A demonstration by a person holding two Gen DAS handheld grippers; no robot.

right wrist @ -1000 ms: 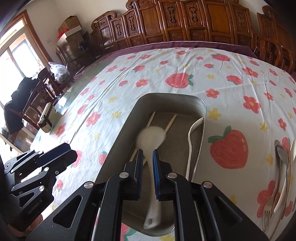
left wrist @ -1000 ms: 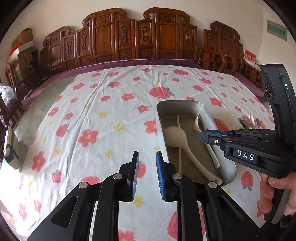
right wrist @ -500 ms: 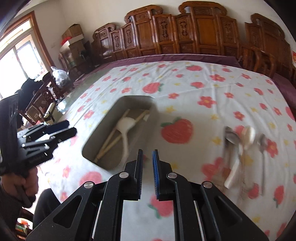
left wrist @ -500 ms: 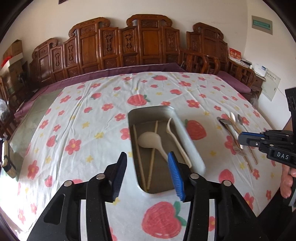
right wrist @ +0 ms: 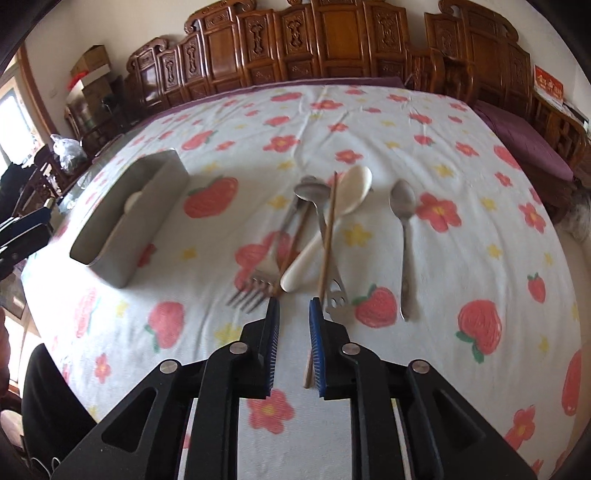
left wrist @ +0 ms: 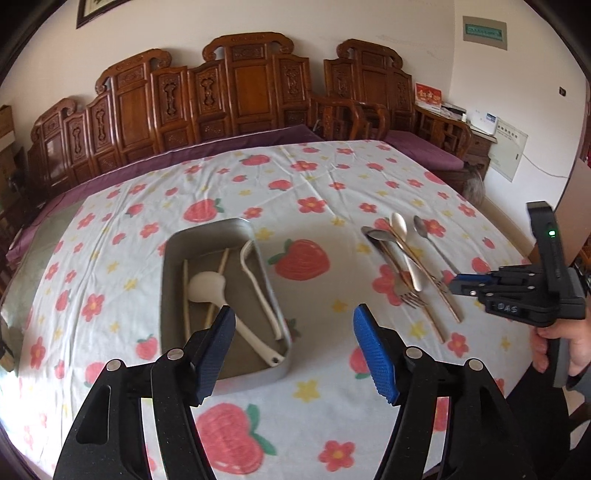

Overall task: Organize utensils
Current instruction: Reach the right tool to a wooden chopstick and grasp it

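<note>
tray point(left wrist: 168, 295) holds white ladle point(left wrist: 207, 286), chopsticks, fork; loose pile point(right wrist: 317, 229) right of tray remains. left gripper point(left wrist: 293, 334) spread wide, empty, just been opening; right gripper point(right wrist: 293, 314) narrowly parted, empty, just been opening.

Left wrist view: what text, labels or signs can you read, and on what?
"DAS": white label on the black right gripper, first character unclear.
Green wall sign: too small to read.
Red card on the wooden side cabinet: unreadable.
White wall notice: unreadable.
</note>
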